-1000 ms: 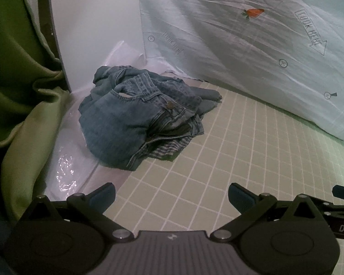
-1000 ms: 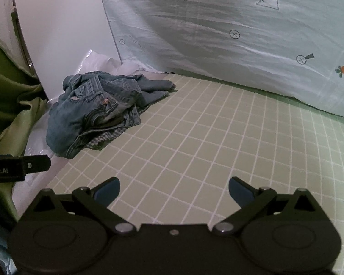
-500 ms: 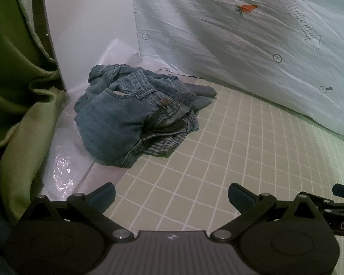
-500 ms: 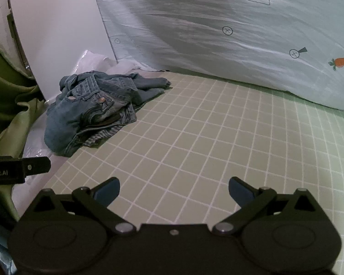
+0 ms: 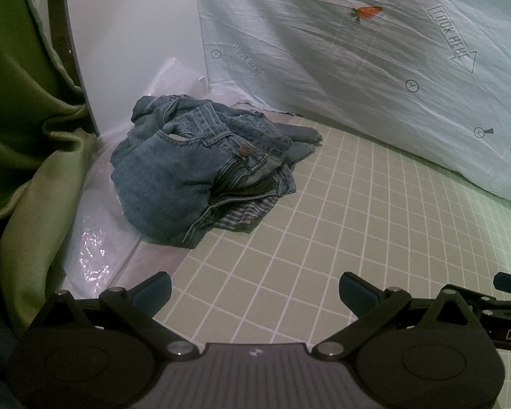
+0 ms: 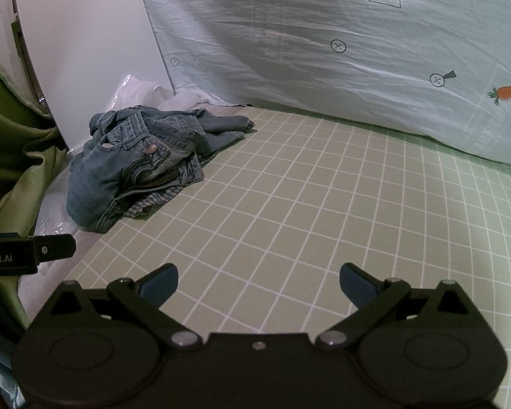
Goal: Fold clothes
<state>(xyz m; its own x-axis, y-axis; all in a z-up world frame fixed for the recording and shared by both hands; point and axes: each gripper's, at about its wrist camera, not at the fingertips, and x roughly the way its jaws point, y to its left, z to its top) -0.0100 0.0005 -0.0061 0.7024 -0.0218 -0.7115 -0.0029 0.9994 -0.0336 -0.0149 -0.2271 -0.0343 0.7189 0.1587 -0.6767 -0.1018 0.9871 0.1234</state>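
Green gridded mat (image 5: pixel 374 238): crumpled blue denim jeans (image 5: pixel 201 177) unfolded. Left gripper (image 5: pixel 255 288), right gripper (image 6: pixel 257 281) both wide, empty. Step: approach; next, grab waistband.

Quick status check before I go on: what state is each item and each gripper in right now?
jeans: crumpled in a heap, unfolded, fly open, waist button undone.
checked garment: bunched under the jeans, only an edge showing.
left gripper: open, holding nothing, short of the heap.
right gripper: open, holding nothing, above the gridded mat.
plastic sheet: wrinkled, partly under the jeans.
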